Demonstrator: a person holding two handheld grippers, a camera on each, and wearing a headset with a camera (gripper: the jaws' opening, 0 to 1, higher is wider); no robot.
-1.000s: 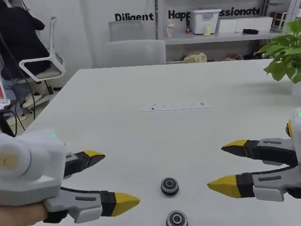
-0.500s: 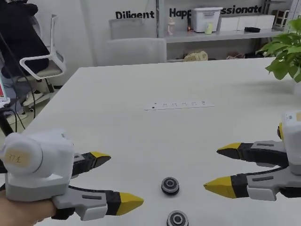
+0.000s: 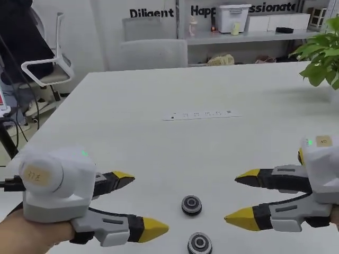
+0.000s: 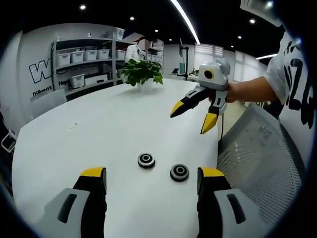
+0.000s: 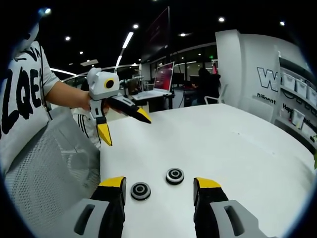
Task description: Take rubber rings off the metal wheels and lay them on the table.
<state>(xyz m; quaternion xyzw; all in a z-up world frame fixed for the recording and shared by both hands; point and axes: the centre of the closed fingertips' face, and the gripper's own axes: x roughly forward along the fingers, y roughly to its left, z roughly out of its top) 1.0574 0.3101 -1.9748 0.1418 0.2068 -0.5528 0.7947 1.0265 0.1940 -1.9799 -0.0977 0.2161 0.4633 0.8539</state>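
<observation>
Two metal wheels (image 3: 191,205) lie close together on the bench (image 3: 159,143) between left gripper (image 3: 147,203) and right gripper (image 3: 233,198); both grippers' fingers stand apart, empty.

Nearer wheel (image 3: 199,243) and farther wheel (image 3: 191,205) on the surface (image 3: 159,143), close together, between left tongs (image 3: 149,203) and right tongs (image 3: 231,198), socket strip (image 3: 197,114) well behind, plant (image 3: 320,55) far right.

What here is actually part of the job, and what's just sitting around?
Part of the job:
far wheel and near wheel, rubber rings not yet removed
left gripper and right gripper, both open
table, where the rings go

Just lying about:
potted plant
socket strip
white chair
storage box on the shelf
</observation>
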